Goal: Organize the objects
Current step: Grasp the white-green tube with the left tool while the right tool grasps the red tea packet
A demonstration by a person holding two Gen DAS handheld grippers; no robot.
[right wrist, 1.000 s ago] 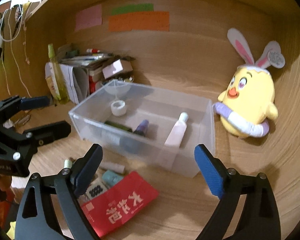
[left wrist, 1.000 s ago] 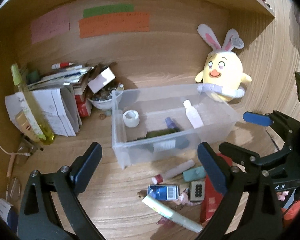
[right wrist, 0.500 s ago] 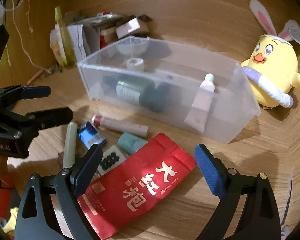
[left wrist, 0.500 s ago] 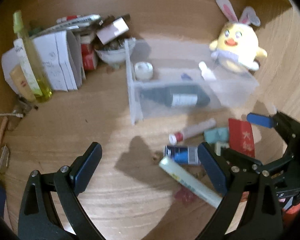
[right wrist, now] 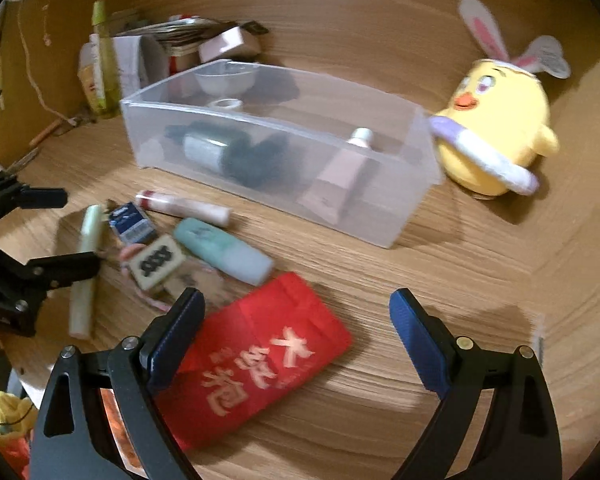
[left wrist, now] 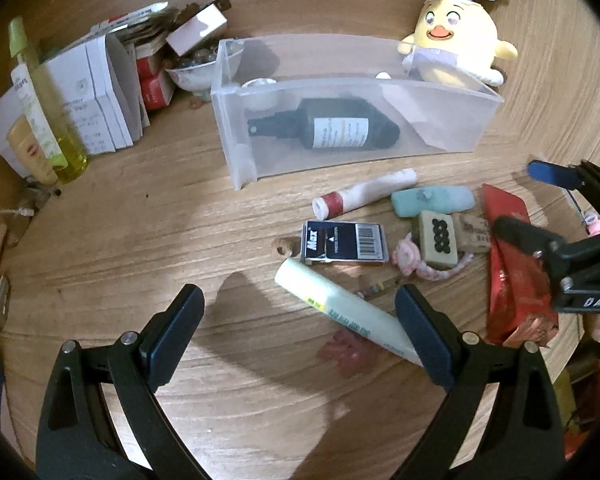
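Observation:
A clear plastic bin [left wrist: 440, 92] [right wrist: 260, 124] on the wooden desk holds a dark bottle [left wrist: 332, 128], a tape roll [right wrist: 226, 103] and a pink tube [right wrist: 340, 176]. In front of it lie loose items: a pale green tube [left wrist: 348, 312] [right wrist: 85, 272], a dark blue box [left wrist: 342, 242], a white tube with a red cap [left wrist: 364, 196], a teal bottle [left wrist: 432, 200] [right wrist: 224, 256], a mahjong tile [left wrist: 438, 240] [right wrist: 156, 266] and a red packet [right wrist: 256, 356] [left wrist: 512, 264]. My left gripper [left wrist: 300, 328] is open, low over the pale green tube. My right gripper [right wrist: 296, 340] is open above the red packet.
A yellow chick plush [left wrist: 456, 44] [right wrist: 496, 140] sits right of the bin. White boxes [left wrist: 96, 92], a yellow-green bottle [left wrist: 44, 108] and a bowl [left wrist: 192, 76] crowd the back left. The wooden back wall rises behind.
Both grippers have tilted down and moved in toward the loose items in front of the bin. Both stay open and empty.

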